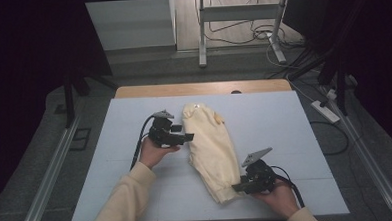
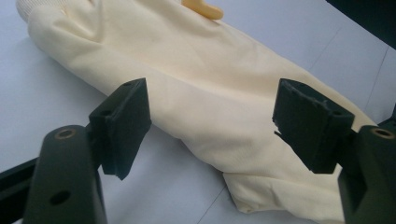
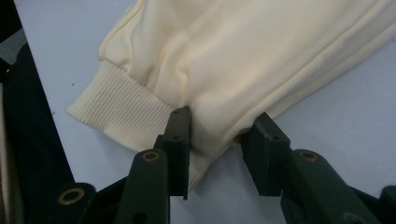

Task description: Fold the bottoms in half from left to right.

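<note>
The right tongs (image 3: 219, 140) have their jaws around a fold of the pale-yellow folded fleece garment (image 1: 210, 150) near its ribbed cuff (image 3: 114, 112), apparently just pinching it (whether the pads press fully I cannot tell). The left tongs (image 2: 212, 126) hover wide open, holding nothing, beside the garment's upper half on the white surface (image 1: 284, 121). The step looks like taking hold; next, a firm grip, then a lift.

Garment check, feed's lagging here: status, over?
Left gripper open beside cream garment. Right gripper jaws around its lower edge by the ribbed cuff, grip unconfirmed. Nothing in the way.
</note>
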Action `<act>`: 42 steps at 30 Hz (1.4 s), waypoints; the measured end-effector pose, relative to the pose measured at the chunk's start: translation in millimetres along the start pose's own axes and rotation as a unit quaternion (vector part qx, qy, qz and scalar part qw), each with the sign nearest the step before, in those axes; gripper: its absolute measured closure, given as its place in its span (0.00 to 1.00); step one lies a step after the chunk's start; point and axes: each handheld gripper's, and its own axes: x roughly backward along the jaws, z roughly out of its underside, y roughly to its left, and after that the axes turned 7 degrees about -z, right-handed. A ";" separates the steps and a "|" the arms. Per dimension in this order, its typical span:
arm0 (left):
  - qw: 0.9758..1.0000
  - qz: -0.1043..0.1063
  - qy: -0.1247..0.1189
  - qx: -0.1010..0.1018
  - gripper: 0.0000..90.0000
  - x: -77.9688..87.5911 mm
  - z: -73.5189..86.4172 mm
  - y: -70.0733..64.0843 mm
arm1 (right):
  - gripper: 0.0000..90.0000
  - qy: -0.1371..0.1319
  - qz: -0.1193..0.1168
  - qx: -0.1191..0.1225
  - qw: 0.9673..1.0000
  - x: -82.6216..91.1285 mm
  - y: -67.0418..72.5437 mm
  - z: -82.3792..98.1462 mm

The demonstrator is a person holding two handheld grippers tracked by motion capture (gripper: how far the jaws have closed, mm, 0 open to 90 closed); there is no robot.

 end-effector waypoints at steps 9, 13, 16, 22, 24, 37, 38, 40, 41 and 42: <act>1.000 -0.001 -0.003 0.001 0.30 2.3 0.1 1.6 | 0.72 0.010 -0.028 0.021 0.999 -9.6 15.9 -3.5; 1.000 -0.001 -0.003 0.000 0.30 2.5 0.0 1.6 | 0.72 0.010 -0.035 0.029 0.999 -13.3 21.5 -5.1; 1.000 -0.001 -0.002 0.000 0.30 2.2 0.1 1.6 | 0.72 0.007 -0.037 0.037 0.999 -16.3 25.8 -6.3; 1.000 -0.001 -0.003 -0.001 0.30 2.3 0.0 1.1 | 0.72 0.010 -0.043 0.046 0.998 -20.9 32.5 -8.5; 1.000 -0.001 -0.002 -0.001 0.30 2.5 0.1 1.6 | 0.72 0.010 -0.043 0.046 0.998 -20.6 32.7 -8.5; 1.000 -0.002 -0.003 -0.001 0.30 3.1 0.3 2.4 | 0.76 0.012 -0.050 0.055 0.997 -16.0 37.3 -3.2; 1.000 -0.002 -0.002 -0.001 0.30 3.0 0.3 2.4 | 0.76 0.012 -0.051 0.056 0.997 -15.9 37.5 -3.0; 1.000 -0.002 -0.002 -0.001 0.30 2.9 0.3 2.5 | 0.76 0.011 -0.050 0.058 0.997 -15.9 38.1 -2.7; 1.000 -0.002 -0.002 -0.001 0.30 2.9 0.3 2.6 | 0.76 0.011 -0.050 0.058 0.997 -16.0 38.3 -2.6; 1.000 -0.002 -0.002 -0.001 0.30 3.0 0.3 2.6 | 0.76 0.011 -0.050 0.056 0.997 -15.9 38.0 -2.5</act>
